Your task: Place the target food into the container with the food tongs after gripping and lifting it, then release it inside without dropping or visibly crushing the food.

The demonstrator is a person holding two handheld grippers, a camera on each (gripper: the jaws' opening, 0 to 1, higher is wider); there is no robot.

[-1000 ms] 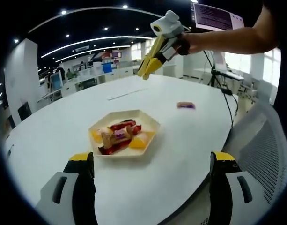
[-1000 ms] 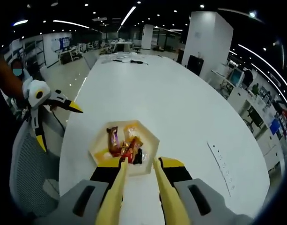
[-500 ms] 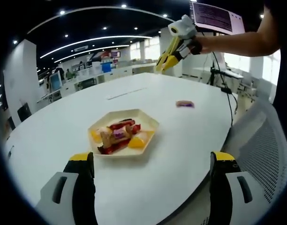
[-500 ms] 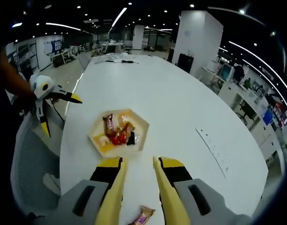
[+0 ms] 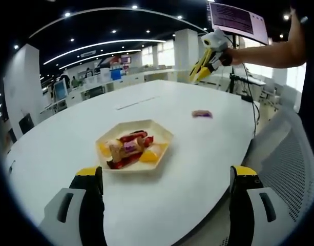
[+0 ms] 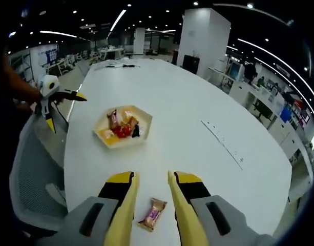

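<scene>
lower centre of the right gripper view: right gripper with long yellow tong blades parted, gripping nothing, hovering over one wrapped brown-and-pink snack bar lying flat on the white oval table, between the blade tips. same snack bar at right of centre in the left gripper view, well apart from the tray. upper left of centre in the right gripper view: one pale hexagonal tray holding a small heap of wrapped snacks, too small to count surely, red, orange and dark wrappers among them. tray at centre of the left gripper view.

left gripper at the bottom of the left gripper view, black-and-yellow jaws wide apart, empty, near the table edge; also seen small at left in the right gripper view, apart from the tray.

likely step in hand: gripping the lone bar. best done by lowering with the blades astride the bar's short width, tips just touching the table, then closing gently until the wrapper stops sliding, no harder, to spare the food. lift straight, carry level toward the tray, lower close over the heap before opening.

count: two grippers, one tray, one loose bar, one grey mesh chair at the left edge.
</scene>
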